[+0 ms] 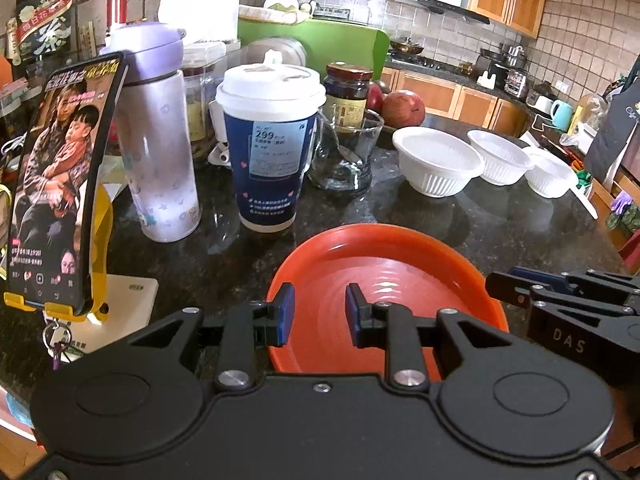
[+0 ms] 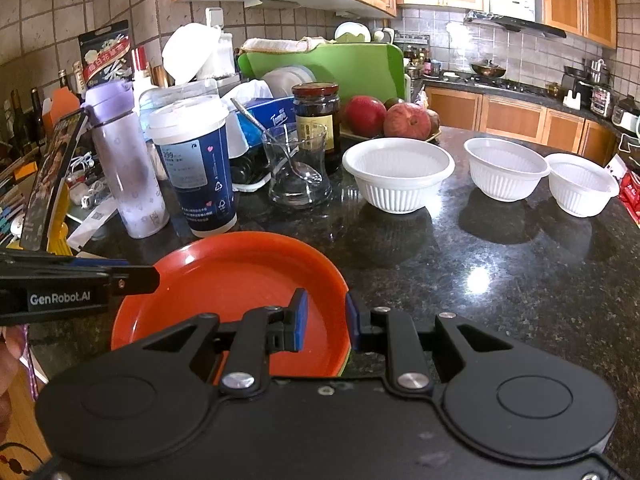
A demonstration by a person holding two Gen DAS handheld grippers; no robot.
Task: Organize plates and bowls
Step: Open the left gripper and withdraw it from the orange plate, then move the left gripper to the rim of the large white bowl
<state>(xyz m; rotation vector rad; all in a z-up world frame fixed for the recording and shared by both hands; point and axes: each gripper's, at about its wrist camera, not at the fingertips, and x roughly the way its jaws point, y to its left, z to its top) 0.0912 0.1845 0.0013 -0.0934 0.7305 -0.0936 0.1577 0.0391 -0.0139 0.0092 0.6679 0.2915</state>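
An orange plate [image 1: 384, 264] [image 2: 240, 272] lies low on the dark counter, close in front of both cameras. My left gripper [image 1: 320, 312] straddles its left rim, one pad outside and one inside the dish, shut on it. On the opposite rim my right gripper [image 2: 326, 320] sits the same way, shut on the plate. A thin green edge [image 2: 345, 366] shows just under the plate's right rim. Three white ribbed bowls [image 2: 398, 174] [image 2: 506, 172] [image 2: 582, 184] stand apart in a row farther back on the right.
Behind the plate stand a blue paper cup [image 1: 270, 160], a purple bottle [image 1: 160, 152], a glass with a spoon [image 1: 344, 152] and a dark jar [image 1: 348, 88]. A phone on a yellow stand [image 1: 60, 184] is at the left. Bare counter [image 2: 500, 280] lies right of the plate.
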